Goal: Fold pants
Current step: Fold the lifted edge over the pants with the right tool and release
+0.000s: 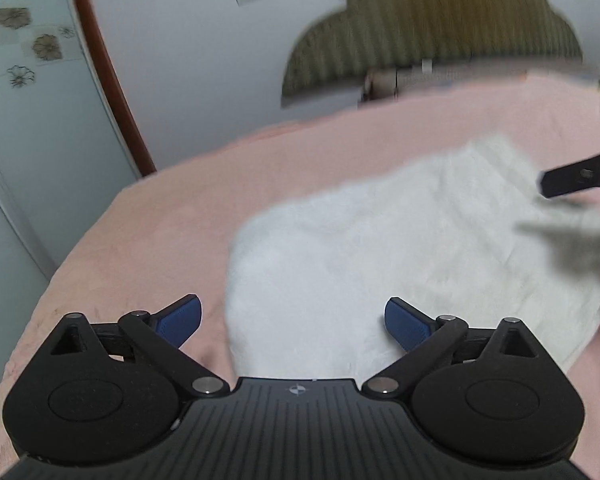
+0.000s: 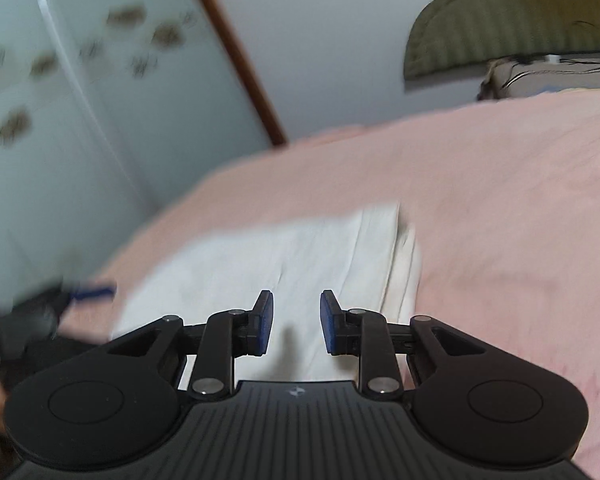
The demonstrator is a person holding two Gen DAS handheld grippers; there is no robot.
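White pants (image 1: 380, 248), folded into a flat rectangular stack, lie on a pink bedspread (image 1: 160, 216). In the left wrist view the stack's long axis runs from near-left to far-right, rounded fold end nearest the camera, squared corner at the far right; image blurred there. In the right wrist view the pants (image 2: 284, 256) run from near-left up to far-right, layered edges stacked at the far right end, creases along the length. Left gripper (image 1: 293, 322) hovers above the near rounded end of the pants, jaws spread wide, blue pads (image 1: 182, 318) flanking the cloth end, nothing between them, not touching the fabric as far as can be seen. Right gripper (image 2: 296, 322) points along the pants from their near end, jaws at a narrow gap, blue pads (image 2: 265, 322) facing each other, nothing pinched; white cloth shows below the gap. In the left view a black finger of the right gripper (image 1: 580, 176) pokes in at the right edge over the far part of the pants, blurred grey smear below it. In the right view the left gripper (image 2: 88, 292) appears as a blurred dark shape at the near left. Far end: olive striped headboard (image 1: 432, 28), patterned pillow (image 2: 556, 76) below it. Left: white wall, brown door frame (image 1: 108, 72), flower-print panel (image 1: 24, 44).
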